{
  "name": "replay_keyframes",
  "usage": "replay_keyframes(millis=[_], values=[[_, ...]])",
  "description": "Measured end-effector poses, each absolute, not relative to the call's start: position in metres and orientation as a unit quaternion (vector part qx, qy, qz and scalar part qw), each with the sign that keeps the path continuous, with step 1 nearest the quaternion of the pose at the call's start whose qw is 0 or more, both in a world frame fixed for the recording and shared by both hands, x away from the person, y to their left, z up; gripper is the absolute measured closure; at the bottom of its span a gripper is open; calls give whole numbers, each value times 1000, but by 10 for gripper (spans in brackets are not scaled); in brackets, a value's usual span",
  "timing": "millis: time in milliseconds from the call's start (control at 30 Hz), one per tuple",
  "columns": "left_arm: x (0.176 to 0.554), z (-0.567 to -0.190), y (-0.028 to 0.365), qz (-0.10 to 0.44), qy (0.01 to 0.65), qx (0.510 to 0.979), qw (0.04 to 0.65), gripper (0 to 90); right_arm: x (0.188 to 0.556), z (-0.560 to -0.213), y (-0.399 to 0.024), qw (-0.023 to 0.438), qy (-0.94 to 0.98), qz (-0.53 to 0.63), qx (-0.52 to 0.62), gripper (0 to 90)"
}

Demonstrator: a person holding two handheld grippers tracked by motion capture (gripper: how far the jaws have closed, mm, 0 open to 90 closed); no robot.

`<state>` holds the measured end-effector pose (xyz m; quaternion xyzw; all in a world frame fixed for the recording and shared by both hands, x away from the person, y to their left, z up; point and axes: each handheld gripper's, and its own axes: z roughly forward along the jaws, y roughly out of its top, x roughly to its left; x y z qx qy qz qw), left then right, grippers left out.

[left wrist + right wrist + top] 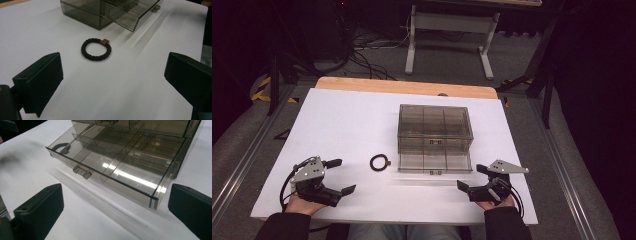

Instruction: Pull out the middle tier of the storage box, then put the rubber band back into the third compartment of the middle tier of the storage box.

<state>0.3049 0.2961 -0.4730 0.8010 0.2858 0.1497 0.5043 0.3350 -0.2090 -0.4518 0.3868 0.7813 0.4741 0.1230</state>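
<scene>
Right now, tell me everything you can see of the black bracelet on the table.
The black bracelet is a closed ring of knobbly, braided-looking dark cord or beads, with one small brown square piece set into it on the side nearer the drawer box. It lies flat on the white table, just left of the open bottom drawer of the smoky clear plastic box, apart from it. Nothing touches it but the table. The left gripper faces it with jaws wide apart, well short of it.

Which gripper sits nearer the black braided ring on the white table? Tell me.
Left. The left gripper lies just left of the black braided ring and slightly nearer the person, fingers open. The right gripper lies farther off to its right, before the open drawer.
</scene>
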Motion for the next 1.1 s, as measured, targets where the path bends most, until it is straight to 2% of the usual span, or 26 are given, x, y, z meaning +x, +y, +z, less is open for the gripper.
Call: replay_keyframes(millis=[1100], values=[[336,-434,251,129,237,847,458,59,333,-451,-211,134,779,475,387,7]])
